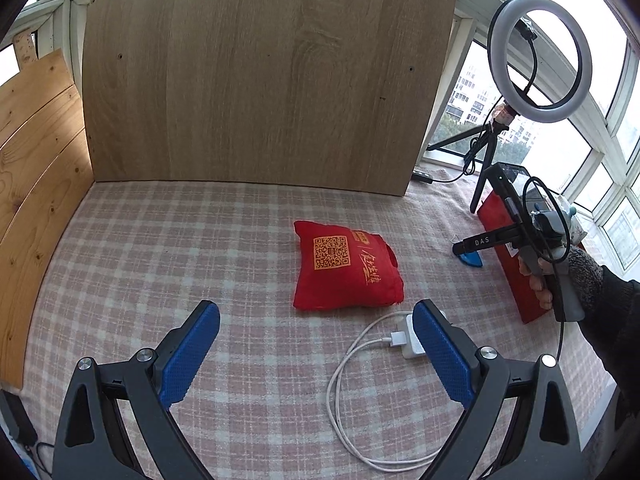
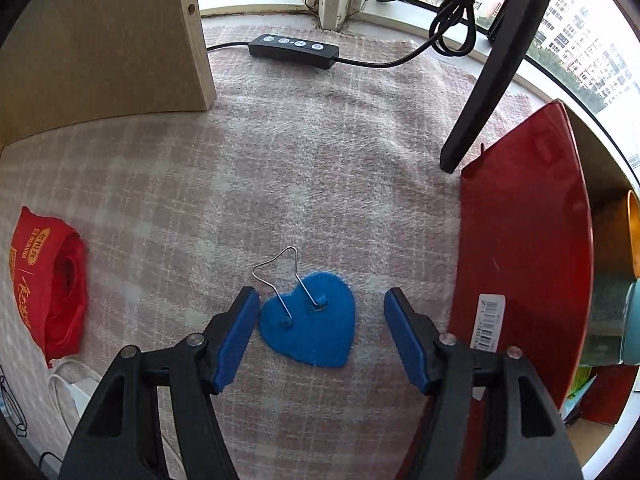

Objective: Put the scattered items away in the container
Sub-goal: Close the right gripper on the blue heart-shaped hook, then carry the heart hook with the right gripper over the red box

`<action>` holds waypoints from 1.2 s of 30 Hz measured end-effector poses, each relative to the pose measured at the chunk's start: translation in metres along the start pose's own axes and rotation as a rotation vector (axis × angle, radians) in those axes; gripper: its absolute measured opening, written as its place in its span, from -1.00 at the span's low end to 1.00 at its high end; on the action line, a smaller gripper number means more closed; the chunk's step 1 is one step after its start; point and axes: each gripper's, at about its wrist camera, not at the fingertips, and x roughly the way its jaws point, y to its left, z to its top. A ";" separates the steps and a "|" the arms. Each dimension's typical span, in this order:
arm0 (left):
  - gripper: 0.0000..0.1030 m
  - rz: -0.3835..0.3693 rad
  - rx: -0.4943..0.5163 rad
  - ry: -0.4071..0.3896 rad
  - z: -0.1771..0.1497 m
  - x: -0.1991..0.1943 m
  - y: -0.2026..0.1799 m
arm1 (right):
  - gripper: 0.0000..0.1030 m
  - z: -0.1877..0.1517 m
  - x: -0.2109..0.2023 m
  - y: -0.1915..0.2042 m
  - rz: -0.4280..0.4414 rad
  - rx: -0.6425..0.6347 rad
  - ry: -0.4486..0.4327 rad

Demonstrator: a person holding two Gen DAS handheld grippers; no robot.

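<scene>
A red cloth bag with an orange QR print lies mid-table; it also shows in the right wrist view at the left. A white charger with its coiled white cable lies in front of the bag. My left gripper is open and empty, its right pad over the charger. A blue heart-shaped clip with a wire handle lies between the open fingers of my right gripper, which also shows in the left wrist view. A red box stands at the right; it also shows in the left wrist view.
A checked pink cloth covers the table. A wooden board stands at the back, wooden planks at the left. A ring light on a tripod stands by the window; its leg and black cable remote lie ahead.
</scene>
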 end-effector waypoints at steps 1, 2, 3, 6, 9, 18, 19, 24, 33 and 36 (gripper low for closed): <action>0.89 -0.003 0.006 0.004 0.000 0.001 -0.002 | 0.27 -0.001 0.000 -0.002 0.006 0.001 0.002; 0.89 -0.006 0.012 0.009 -0.001 0.003 -0.004 | 0.27 -0.002 0.000 -0.004 0.011 0.003 0.004; 0.89 -0.009 0.018 0.013 -0.001 0.004 -0.006 | 0.27 -0.003 0.000 -0.005 0.017 0.004 0.005; 0.89 -0.016 0.033 0.023 -0.001 0.007 -0.011 | 0.27 -0.007 0.001 -0.010 0.037 0.012 0.008; 0.89 -0.022 0.041 0.025 -0.001 0.007 -0.014 | 0.27 -0.014 0.001 -0.014 0.050 0.012 0.010; 0.89 -0.017 0.051 0.033 -0.001 0.008 -0.017 | -0.05 -0.038 -0.002 -0.019 0.064 -0.025 0.015; 0.89 -0.017 0.051 0.033 -0.001 0.008 -0.017 | -0.05 -0.040 -0.001 -0.020 0.063 -0.026 0.016; 0.89 -0.017 0.053 0.032 -0.002 0.007 -0.017 | -0.06 -0.054 0.003 -0.028 0.071 -0.026 0.017; 0.89 -0.014 0.052 0.033 -0.003 0.006 -0.016 | -0.07 -0.090 0.002 -0.047 0.134 0.027 -0.011; 0.89 -0.015 0.052 0.037 -0.004 0.006 -0.016 | -0.07 -0.108 -0.004 -0.052 0.166 0.040 -0.029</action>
